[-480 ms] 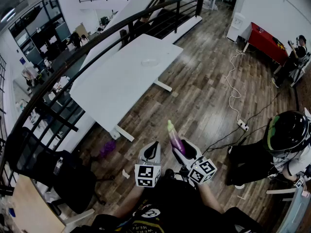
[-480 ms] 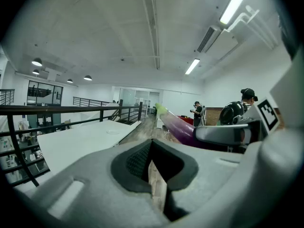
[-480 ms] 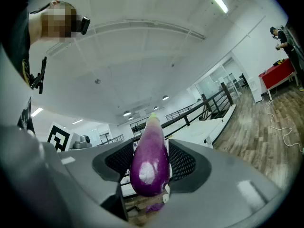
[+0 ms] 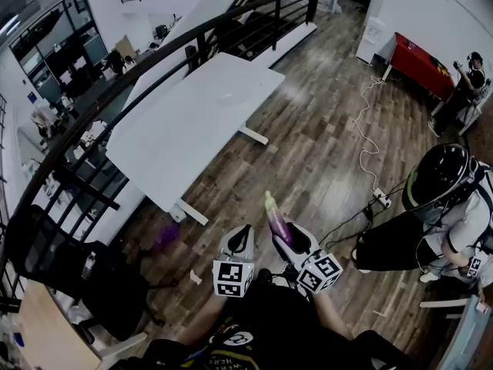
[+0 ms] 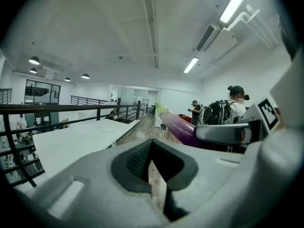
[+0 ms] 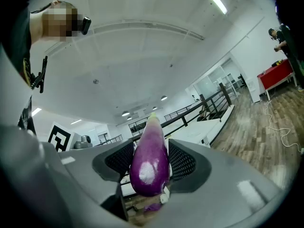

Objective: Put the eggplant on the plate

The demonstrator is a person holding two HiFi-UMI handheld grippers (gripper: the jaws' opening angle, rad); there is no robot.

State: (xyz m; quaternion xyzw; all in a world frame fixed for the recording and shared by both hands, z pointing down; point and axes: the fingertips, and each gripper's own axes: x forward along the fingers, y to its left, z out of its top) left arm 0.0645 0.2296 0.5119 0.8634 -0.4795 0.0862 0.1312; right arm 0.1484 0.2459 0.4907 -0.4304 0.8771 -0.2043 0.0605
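A purple eggplant [image 4: 276, 220] with a pale green tip stands up out of my right gripper [image 4: 286, 239], whose jaws are shut on its lower half. In the right gripper view the eggplant [image 6: 150, 163] fills the gap between the two black pads. My left gripper [image 4: 241, 241] hangs beside it, jaws together and empty. In the left gripper view the eggplant [image 5: 178, 125] and the right gripper [image 5: 223, 133] show at the right. A faint clear round plate [image 4: 228, 96] lies on the long white table [image 4: 177, 137] farther ahead, also seen as a plate [image 5: 109, 131].
Wooden floor lies between me and the table. A black railing [image 4: 154, 72] runs along the table's far side. A person in a black helmet [image 4: 443, 179] crouches at the right by a power cable [image 4: 368, 141]. Something purple [image 4: 168, 236] lies on the floor near a black chair [image 4: 100, 284].
Both grippers and the eggplant keep their place. The table has slid slightly left in the view, and the helmeted person at the right has shifted leftward.
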